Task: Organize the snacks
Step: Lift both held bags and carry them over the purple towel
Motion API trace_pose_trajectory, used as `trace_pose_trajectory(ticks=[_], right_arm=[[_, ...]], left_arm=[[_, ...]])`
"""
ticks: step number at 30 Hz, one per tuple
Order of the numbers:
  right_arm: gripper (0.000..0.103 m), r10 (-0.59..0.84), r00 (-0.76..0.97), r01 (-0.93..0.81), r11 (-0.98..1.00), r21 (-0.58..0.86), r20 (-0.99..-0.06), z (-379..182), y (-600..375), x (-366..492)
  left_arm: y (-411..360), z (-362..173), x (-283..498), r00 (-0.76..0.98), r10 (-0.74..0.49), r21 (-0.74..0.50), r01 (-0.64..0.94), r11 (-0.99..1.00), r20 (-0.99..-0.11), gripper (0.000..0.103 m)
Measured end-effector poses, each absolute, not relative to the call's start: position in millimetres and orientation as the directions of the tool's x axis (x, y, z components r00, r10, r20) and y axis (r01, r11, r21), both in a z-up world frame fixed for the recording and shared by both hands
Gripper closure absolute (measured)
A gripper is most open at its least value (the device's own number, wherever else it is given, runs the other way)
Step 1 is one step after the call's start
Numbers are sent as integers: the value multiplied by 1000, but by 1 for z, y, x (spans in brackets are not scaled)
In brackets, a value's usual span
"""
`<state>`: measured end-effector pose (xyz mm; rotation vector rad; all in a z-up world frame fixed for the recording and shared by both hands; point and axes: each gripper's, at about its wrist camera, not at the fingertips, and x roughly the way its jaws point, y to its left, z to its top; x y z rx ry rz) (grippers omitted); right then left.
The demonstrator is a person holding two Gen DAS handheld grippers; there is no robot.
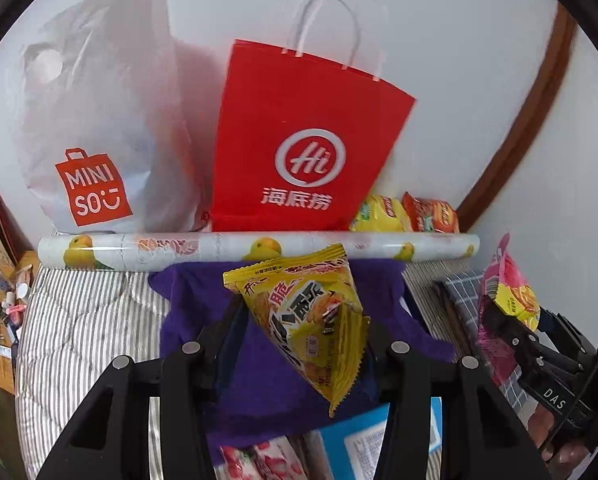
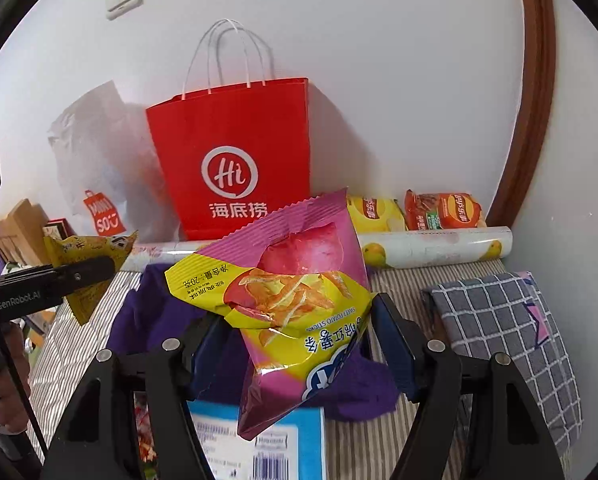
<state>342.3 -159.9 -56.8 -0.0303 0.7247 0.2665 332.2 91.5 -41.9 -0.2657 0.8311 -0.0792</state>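
My left gripper [image 1: 299,320] is shut on a yellow snack packet [image 1: 311,312] and holds it up above a purple cloth [image 1: 259,376]. It also shows in the right wrist view [image 2: 87,264] at the left. My right gripper [image 2: 299,320] is shut on a pink and yellow sweet potato sticks bag [image 2: 295,292], raised in front of the red paper bag [image 2: 235,160]. That pink bag shows at the right of the left wrist view [image 1: 503,304]. The red paper bag [image 1: 303,140] stands upright against the wall, handles up. A yellow chips bag [image 2: 373,214] and an orange chips bag [image 2: 443,210] lie beside it.
A white Miniso plastic bag [image 1: 95,128] leans left of the red bag. A printed paper roll [image 1: 259,248] lies across the striped bedding [image 1: 79,320]. A checked grey cloth [image 2: 499,320] lies at the right. A blue-edged box [image 2: 259,440] sits near the front.
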Motion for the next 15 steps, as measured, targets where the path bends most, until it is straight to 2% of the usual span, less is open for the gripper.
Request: trace_pose_trajectory(ticks=[10, 15], right_arm=[[34, 235, 670, -269, 961, 65, -704, -95, -150, 385], [34, 254, 628, -304, 950, 69, -735, -121, -146, 404]], left_arm=[[107, -79, 360, 628, -150, -271, -102, 957, -764, 56], [103, -99, 370, 586, -126, -234, -113, 966, -800, 56]])
